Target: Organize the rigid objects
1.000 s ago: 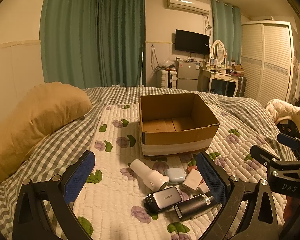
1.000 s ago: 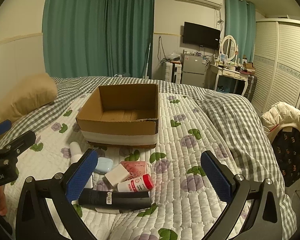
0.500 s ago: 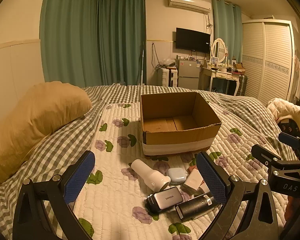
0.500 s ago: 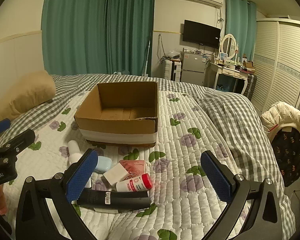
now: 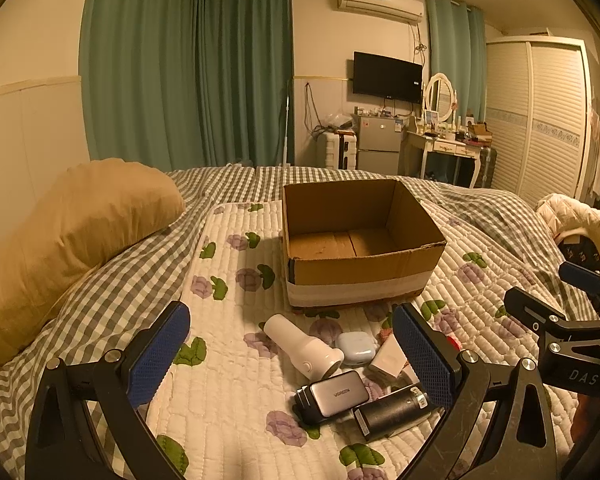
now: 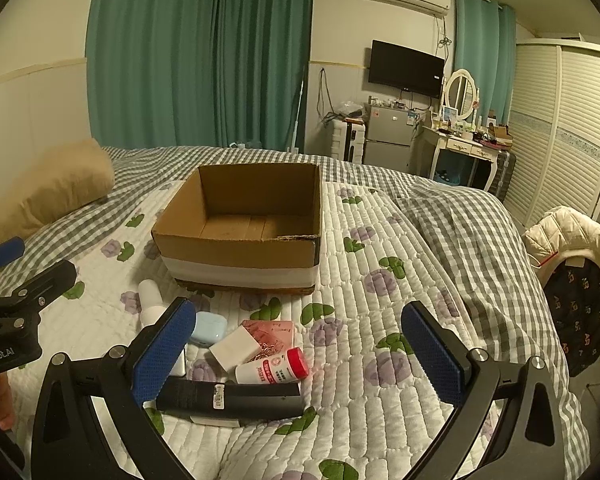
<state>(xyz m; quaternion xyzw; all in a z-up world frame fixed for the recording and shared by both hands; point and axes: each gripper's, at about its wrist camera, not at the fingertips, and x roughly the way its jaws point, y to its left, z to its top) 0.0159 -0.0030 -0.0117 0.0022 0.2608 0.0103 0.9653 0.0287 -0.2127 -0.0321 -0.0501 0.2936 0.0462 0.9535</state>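
An open cardboard box (image 5: 360,256) (image 6: 240,252) stands empty on the quilted bed. In front of it lie a white cylinder device (image 5: 300,346), a pale blue earbud case (image 5: 355,347) (image 6: 208,328), a white block (image 6: 234,350), a grey power bank (image 5: 332,394), a black tube (image 5: 392,412) (image 6: 228,396), a red-capped white bottle (image 6: 274,368) and a pink pack (image 6: 272,330). My left gripper (image 5: 290,360) is open above the pile. My right gripper (image 6: 298,354) is open above the bottle and tube. Both are empty.
A tan pillow (image 5: 72,232) lies at the left on the checked blanket. A white jacket on a chair (image 6: 572,248) stands off the bed's right side. A fridge, dresser and wardrobe (image 6: 572,128) line the far wall.
Both grippers have drifted slightly; the view of the box and pile shifted a little. Nothing was grasped or moved.
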